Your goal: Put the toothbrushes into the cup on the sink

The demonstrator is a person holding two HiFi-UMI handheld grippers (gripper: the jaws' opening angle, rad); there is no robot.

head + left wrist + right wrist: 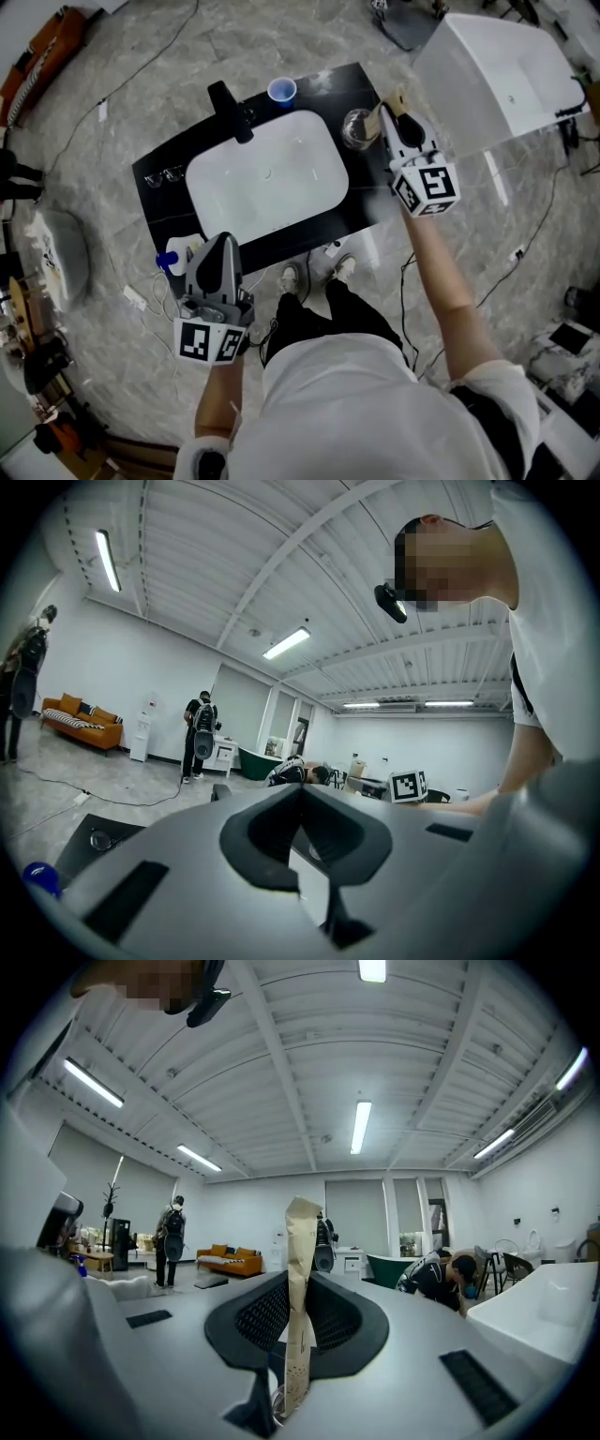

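Note:
My right gripper (388,106) (300,1283) is shut on a toothbrush in a tan paper wrapper (395,100) (302,1269), which stands up between the jaws. It hovers just right of a clear glass cup (357,128) on the black counter (157,195), right of the white basin (267,174). A blue cup (281,90) stands behind the basin. My left gripper (221,247) (300,794) is low at the counter's near left corner; its jaws meet with nothing between them.
A black faucet (230,111) rises at the basin's back left. Eyeglasses (164,175) lie on the counter's left end. A blue-capped bottle (172,259) sits by my left gripper. A white bathtub (497,75) stands at the far right. Cables run over the floor.

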